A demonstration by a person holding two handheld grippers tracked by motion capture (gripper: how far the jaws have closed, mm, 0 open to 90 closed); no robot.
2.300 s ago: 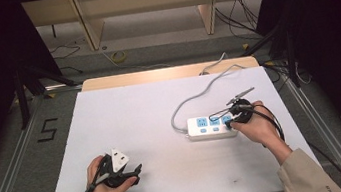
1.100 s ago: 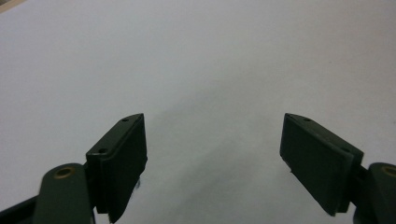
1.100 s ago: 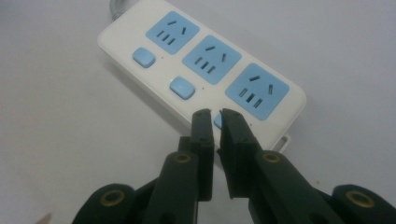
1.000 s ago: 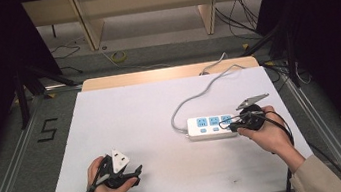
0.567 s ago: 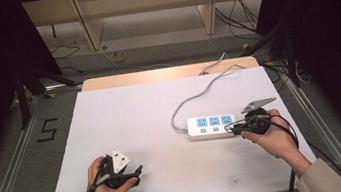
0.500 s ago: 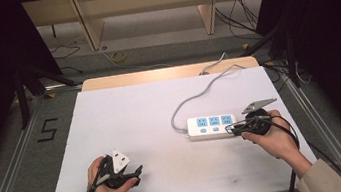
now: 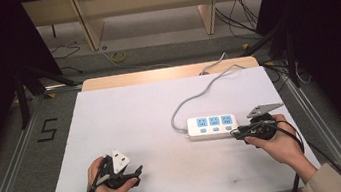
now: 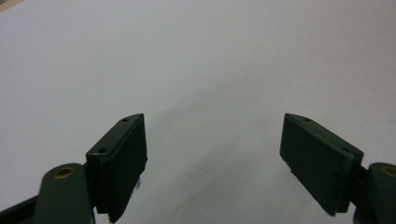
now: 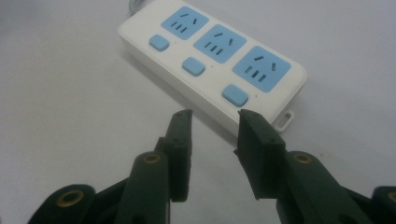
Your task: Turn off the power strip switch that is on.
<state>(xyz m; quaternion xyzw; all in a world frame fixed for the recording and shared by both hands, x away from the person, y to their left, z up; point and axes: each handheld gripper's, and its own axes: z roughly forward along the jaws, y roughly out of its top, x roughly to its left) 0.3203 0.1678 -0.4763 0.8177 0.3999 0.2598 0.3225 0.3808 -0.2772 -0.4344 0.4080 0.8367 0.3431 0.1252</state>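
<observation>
A white power strip [image 7: 211, 126] with three blue sockets and three blue switches is seen right of centre on the white table [image 7: 126, 117], its grey cord [image 7: 194, 97] running off toward the far edge. The right gripper [image 7: 238, 132] is held just beside the strip's near right end; in the right gripper view its jaws have just been opening and stand parted, with nothing between them and the pads clear of the casing [image 9: 212, 60]. The left gripper [image 7: 136, 172] is rested near the table's front left, jaws spread wide over bare surface, nothing grasped.

The step in hand is judged to be work on the strip's nearest switch [image 9: 235, 94] or its end. For a clean result, the jaws should be squared to the casing before being brought in, and contact kept to one switch only (the neighbouring socket face lies close by). Pressure is best applied straight down so the light strip is not skidded.

Open room is ample to the left and front of the strip. The table's right edge lies near the right hand [image 7: 276, 144], and the cord should not be snagged.
</observation>
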